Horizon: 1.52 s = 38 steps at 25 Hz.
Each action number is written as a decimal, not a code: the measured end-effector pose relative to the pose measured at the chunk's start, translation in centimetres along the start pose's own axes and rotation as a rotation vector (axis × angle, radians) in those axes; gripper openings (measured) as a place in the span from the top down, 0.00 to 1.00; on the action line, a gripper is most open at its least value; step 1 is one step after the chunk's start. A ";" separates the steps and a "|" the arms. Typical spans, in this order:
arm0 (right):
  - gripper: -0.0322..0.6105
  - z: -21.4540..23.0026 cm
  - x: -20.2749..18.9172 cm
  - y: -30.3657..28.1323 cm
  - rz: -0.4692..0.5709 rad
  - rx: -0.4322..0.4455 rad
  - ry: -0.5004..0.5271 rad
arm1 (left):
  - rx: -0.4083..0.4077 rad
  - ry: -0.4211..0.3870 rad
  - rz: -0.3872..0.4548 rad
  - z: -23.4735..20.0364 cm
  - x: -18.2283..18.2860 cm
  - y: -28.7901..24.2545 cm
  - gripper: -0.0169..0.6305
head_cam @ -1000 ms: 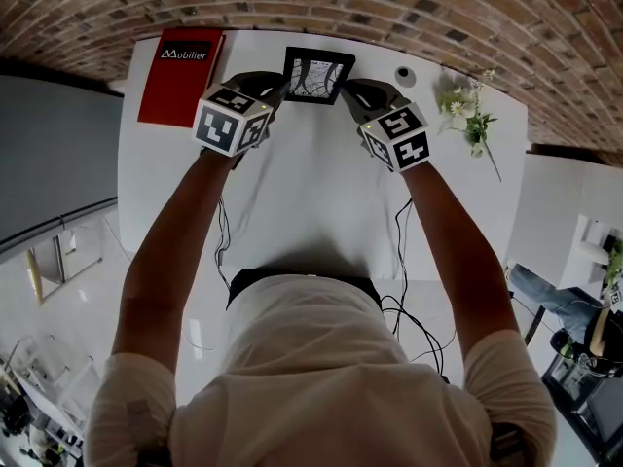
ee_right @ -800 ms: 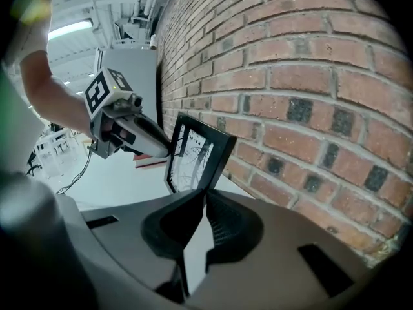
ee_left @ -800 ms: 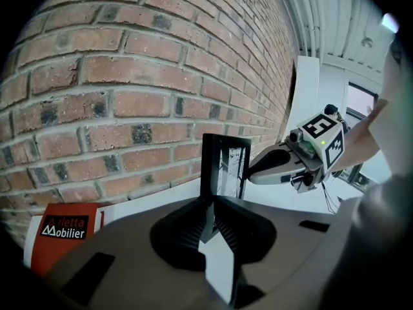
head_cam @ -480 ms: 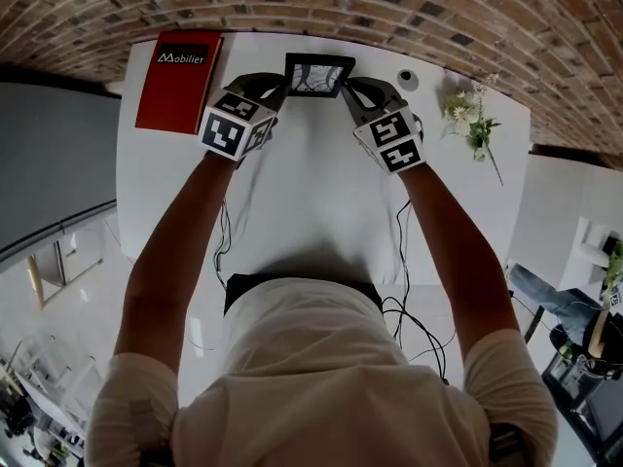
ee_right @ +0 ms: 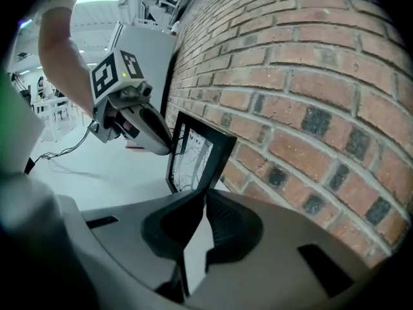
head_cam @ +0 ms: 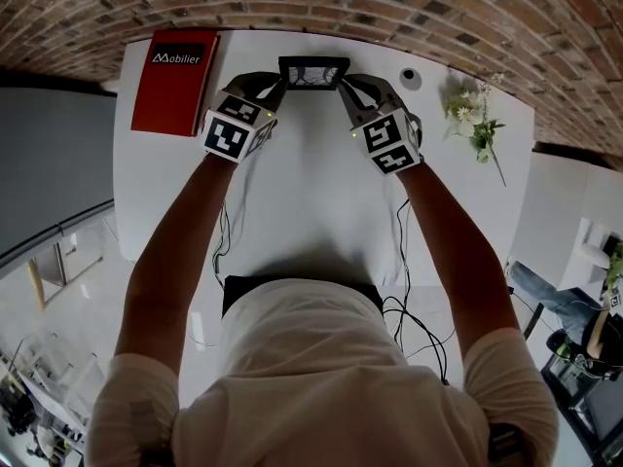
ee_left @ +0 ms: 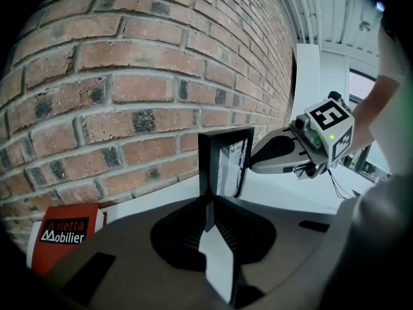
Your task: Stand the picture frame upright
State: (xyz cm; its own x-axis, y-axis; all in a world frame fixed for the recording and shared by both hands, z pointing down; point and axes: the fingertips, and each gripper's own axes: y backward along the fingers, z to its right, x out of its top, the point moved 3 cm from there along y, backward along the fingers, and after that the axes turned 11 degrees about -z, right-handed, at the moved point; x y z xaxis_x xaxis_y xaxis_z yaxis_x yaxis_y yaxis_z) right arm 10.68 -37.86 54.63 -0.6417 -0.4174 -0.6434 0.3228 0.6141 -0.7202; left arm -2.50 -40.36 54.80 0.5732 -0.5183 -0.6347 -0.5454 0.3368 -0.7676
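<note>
The black picture frame (head_cam: 313, 71) is at the far edge of the white table (head_cam: 321, 193), close to the brick wall (head_cam: 389, 8). It stands nearly upright, and its front with a black-and-white drawing faces me. My left gripper (head_cam: 277, 84) pinches its left edge and my right gripper (head_cam: 347, 86) pinches its right edge. In the left gripper view the frame (ee_left: 222, 163) rises straight from the closed jaws of the left gripper (ee_left: 206, 197), and the right gripper (ee_left: 250, 166) meets its other side. In the right gripper view the frame (ee_right: 193, 157) sits in the right gripper (ee_right: 205, 191).
A red booklet (head_cam: 175, 78) lies at the table's far left corner. A small round white object (head_cam: 406, 76) and a sprig of white flowers (head_cam: 472, 120) lie to the right. Cables (head_cam: 404, 290) hang off the near edge.
The frame has tipped up from a leaning pose to nearly upright. Both grippers have moved with it toward the wall.
</note>
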 end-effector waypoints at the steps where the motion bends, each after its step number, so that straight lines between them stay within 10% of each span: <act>1: 0.92 0.0 0.0 -0.1 0.002 0.000 0.003 | 0.002 -0.001 -0.002 -0.1 -0.1 -0.1 0.92; 38: 0.92 -1.6 -2.0 -0.9 0.015 0.046 0.010 | -0.009 0.019 0.006 0.2 -2.1 -1.1 0.92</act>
State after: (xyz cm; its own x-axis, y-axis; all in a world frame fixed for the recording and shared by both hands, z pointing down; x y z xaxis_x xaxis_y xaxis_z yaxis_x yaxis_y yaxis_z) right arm 10.55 -36.50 56.94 -0.6431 -0.4019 -0.6519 0.3637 0.5888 -0.7218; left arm -2.94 -39.49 56.93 0.5582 -0.5308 -0.6377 -0.5548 0.3328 -0.7626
